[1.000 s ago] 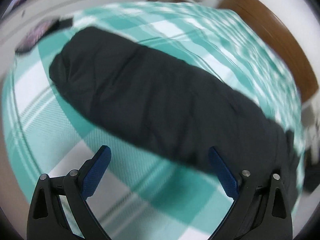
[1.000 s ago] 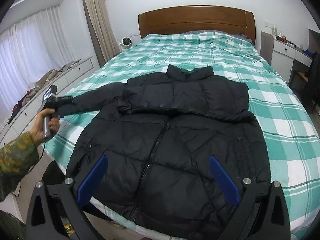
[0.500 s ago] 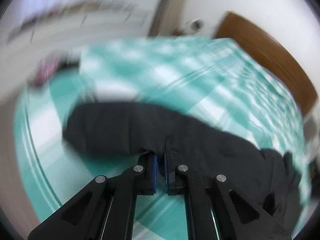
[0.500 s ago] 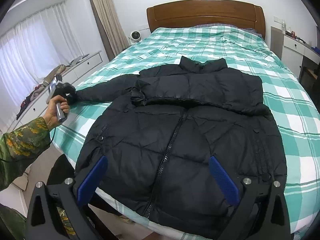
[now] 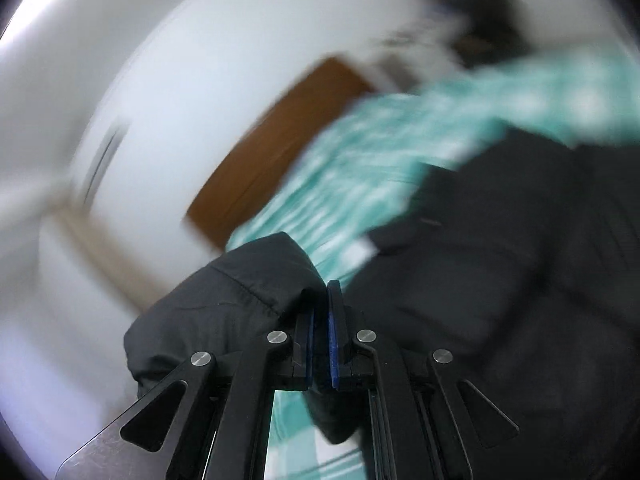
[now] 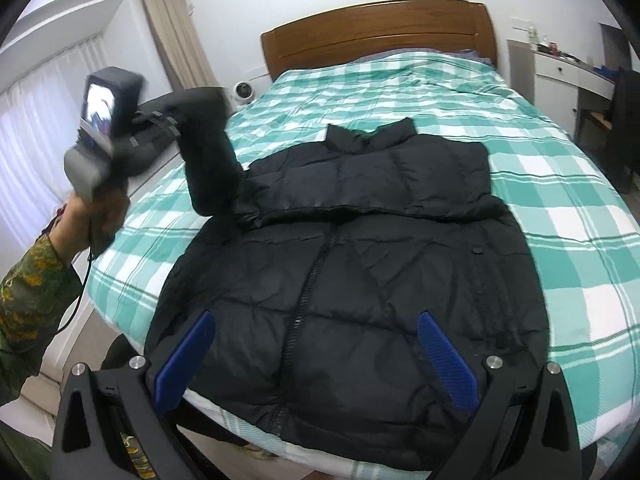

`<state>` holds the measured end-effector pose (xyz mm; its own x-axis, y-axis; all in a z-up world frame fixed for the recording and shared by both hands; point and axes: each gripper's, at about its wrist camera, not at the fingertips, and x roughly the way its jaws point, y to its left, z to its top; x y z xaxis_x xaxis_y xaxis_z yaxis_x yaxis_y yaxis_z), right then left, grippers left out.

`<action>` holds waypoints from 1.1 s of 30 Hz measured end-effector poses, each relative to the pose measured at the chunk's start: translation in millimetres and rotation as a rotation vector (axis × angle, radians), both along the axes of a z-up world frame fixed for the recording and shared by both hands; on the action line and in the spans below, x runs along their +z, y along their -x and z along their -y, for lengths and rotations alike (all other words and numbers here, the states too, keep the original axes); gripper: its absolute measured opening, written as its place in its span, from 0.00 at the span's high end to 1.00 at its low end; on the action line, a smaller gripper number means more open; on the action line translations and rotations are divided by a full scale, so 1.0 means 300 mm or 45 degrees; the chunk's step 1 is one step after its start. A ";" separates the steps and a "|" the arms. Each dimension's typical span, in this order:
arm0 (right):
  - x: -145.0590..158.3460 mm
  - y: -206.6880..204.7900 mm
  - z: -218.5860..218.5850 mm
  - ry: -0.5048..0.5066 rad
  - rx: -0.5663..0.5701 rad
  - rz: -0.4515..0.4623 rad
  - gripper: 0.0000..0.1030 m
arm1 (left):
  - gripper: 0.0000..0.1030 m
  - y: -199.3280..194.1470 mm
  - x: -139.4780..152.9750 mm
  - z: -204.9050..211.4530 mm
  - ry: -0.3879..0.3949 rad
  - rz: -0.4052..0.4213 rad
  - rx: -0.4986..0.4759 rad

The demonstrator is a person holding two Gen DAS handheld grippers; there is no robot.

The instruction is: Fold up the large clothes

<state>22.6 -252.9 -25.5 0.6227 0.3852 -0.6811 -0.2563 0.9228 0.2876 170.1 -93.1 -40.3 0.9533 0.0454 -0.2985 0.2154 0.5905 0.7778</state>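
My left gripper [image 5: 320, 320] has its jaws pressed together on the cuff end of the sleeve [image 5: 244, 300] of the black puffer jacket [image 6: 360, 280]; the dark fabric bunches over the blue pads [image 5: 333, 332]. From my right wrist view, that sleeve [image 6: 208, 152] stands lifted off the bed [image 6: 560, 240], bending up from the shoulder toward my left hand [image 6: 94, 216]. My left view is heavily blurred, so I cannot tell the finer folds.

My right gripper [image 6: 316, 356] has its jaws spread wide, holding nothing, hovering over the jacket's hem near the foot of the bed. The jacket lies front up, zipper closed, on the green-checked bedding, collar toward the wooden headboard [image 6: 380, 28], its other sleeve folded across the chest.
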 end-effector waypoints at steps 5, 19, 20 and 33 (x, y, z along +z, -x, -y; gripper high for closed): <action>-0.015 0.009 0.077 -0.018 -0.082 -0.012 0.00 | 0.88 0.072 -0.264 0.182 -0.260 -0.267 -0.214; -0.112 -0.321 0.154 -0.308 -0.083 -0.183 0.00 | 0.06 0.200 -0.095 -0.161 0.329 -0.395 0.038; -0.144 -0.383 0.145 -0.318 -0.094 -0.233 0.00 | 0.07 0.203 -0.081 -0.205 0.398 -0.405 0.093; -0.209 -0.722 0.009 -0.269 -0.118 -0.354 0.73 | 0.07 0.269 -0.106 -0.542 0.751 -0.433 0.484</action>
